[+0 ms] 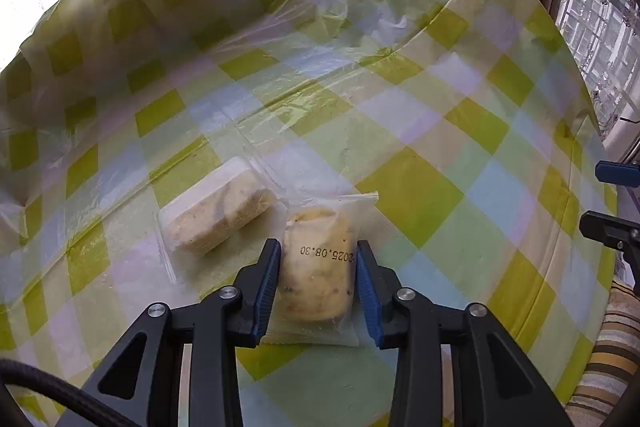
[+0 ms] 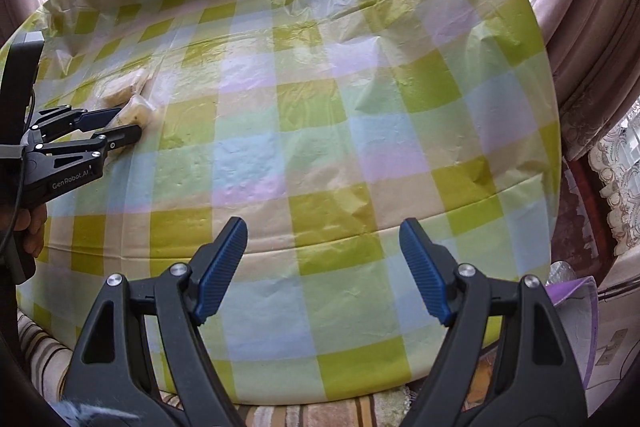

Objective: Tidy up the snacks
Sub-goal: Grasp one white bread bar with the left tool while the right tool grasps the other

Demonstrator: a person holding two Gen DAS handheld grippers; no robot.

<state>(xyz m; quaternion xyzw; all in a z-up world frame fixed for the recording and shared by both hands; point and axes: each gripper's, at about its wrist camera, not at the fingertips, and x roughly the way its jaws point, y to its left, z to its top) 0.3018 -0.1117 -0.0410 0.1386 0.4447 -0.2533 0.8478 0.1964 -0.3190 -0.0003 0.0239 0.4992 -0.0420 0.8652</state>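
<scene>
A: We see the left gripper [image 1: 316,269] with its jaws clenched on the dated snack packet [image 1: 316,267] on the checked table [image 1: 420,187]; its long axis runs along the fingers, toward twelve o'clock.

B: And the second packet [image 1: 218,213] lies just beside it at ten o'clock, long axis slanting toward two (wrapper edges nearly touch). Our right gripper [image 2: 324,267] hangs released over bare cloth, well apart.
</scene>
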